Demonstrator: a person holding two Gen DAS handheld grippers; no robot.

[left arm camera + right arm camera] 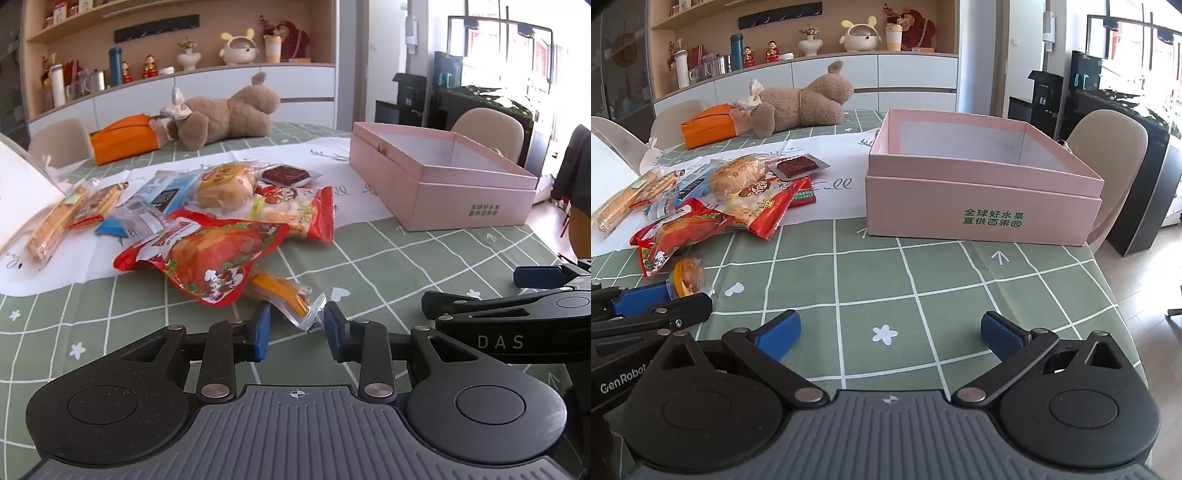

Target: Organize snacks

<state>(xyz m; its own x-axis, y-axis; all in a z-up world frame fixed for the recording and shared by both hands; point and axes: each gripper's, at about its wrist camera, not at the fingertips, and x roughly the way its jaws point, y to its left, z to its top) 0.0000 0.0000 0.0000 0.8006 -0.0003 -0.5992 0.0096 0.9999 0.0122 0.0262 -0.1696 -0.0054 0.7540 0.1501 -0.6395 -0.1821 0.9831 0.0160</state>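
A heap of snack packets lies on the green checked tablecloth: a red chicken-leg pouch (207, 254), a red candy bag (295, 214), a bun (225, 186), a brown cake packet (286, 176) and biscuit sticks (62, 218). A small orange-filled clear packet (284, 295) lies nearest; its crimped end reaches between the blue pads of my left gripper (297, 326), which is open around it and not closed on it. The open pink box (982, 184) is empty. My right gripper (890, 332) is wide open and empty over bare cloth in front of the box.
A plush bear (225, 118) and an orange tissue pouch (123, 138) lie at the table's far side. Beige chairs (1108, 162) stand around the table. The table's right edge (1123, 302) is close to my right gripper. A white sheet lies under the snacks.
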